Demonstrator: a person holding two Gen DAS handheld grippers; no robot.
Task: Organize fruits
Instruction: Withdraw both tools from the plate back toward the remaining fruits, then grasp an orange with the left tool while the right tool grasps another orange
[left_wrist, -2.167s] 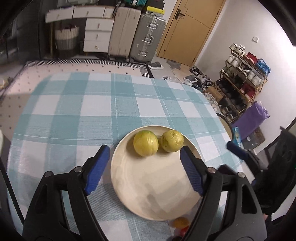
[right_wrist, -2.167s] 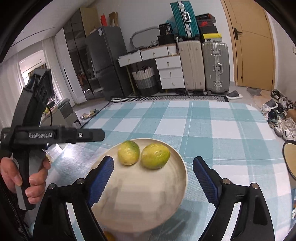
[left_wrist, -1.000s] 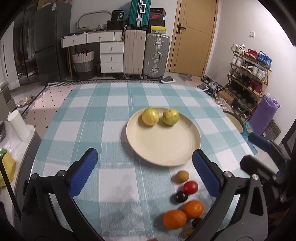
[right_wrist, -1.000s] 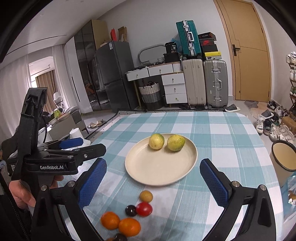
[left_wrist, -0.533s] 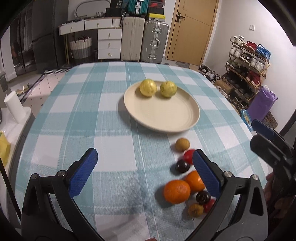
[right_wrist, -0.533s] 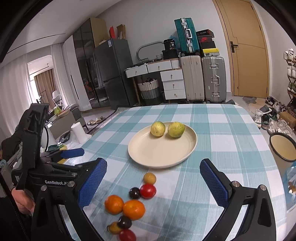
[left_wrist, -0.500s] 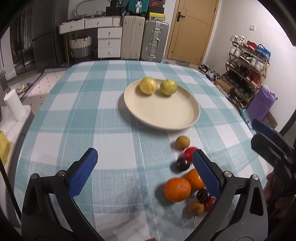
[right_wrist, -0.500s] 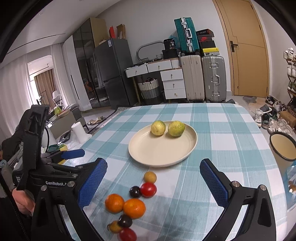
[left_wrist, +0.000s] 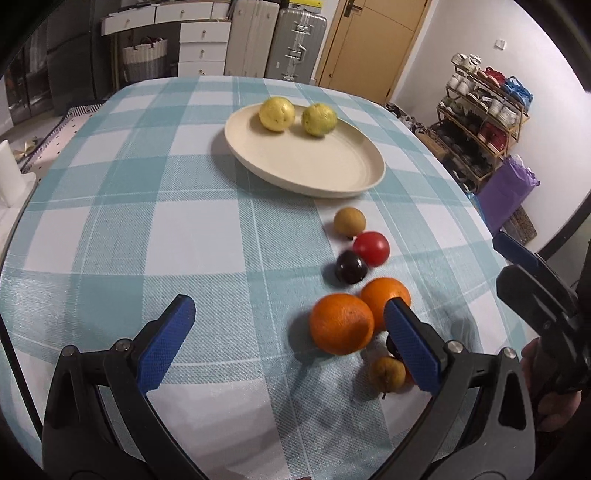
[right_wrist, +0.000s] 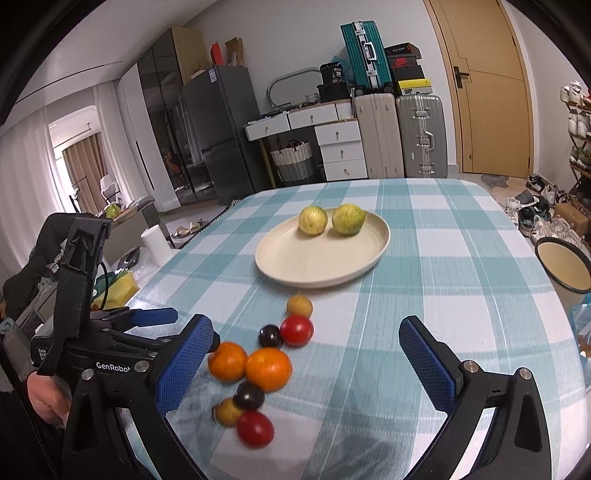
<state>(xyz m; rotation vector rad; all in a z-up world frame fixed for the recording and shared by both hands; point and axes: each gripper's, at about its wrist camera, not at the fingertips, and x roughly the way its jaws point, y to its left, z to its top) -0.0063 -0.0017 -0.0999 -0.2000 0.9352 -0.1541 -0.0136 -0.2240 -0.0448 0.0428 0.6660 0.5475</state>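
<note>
Both tools are held wide and carry nothing. The left tool (left_wrist: 288, 339) hangs low over the near part of the desk (left_wrist: 155, 236), and its right finger (left_wrist: 412, 343) stands just beside the two oranges. The right tool (right_wrist: 306, 354) is also above the desk, with the loose fruits between and a little before its fingers.

The plate (left_wrist: 317, 170) lies further away and already has two yellow-green fruits (left_wrist: 277, 113) at its far edge; most of it is bare. The fruits not yet sorted lie in a loose line on the cloth in front of the plate: a small brown fruit (left_wrist: 349, 221), a red one (left_wrist: 371, 248), a dark one (left_wrist: 351, 266), then the two oranges (left_wrist: 341, 323), and at the near end a small group of brown, dark and red fruits (right_wrist: 243, 410).

I think the step in hand is to pick the next fruit, probably the nearest orange (right_wrist: 227, 361) for the left tool. To do it well, the tool should move to the right so the orange is in the middle between the fingers, not at one side. The two oranges seem to touch each other, so one finger must go into the narrow place between them, or the tool should come from the free side and above. Round fruits roll easily; a push can send the neighbours away, maybe toward the desk edge. Close slowly at the widest part of the orange, lift straight up, and put it on the bare part of the plate, apart from the two fruits there
</note>
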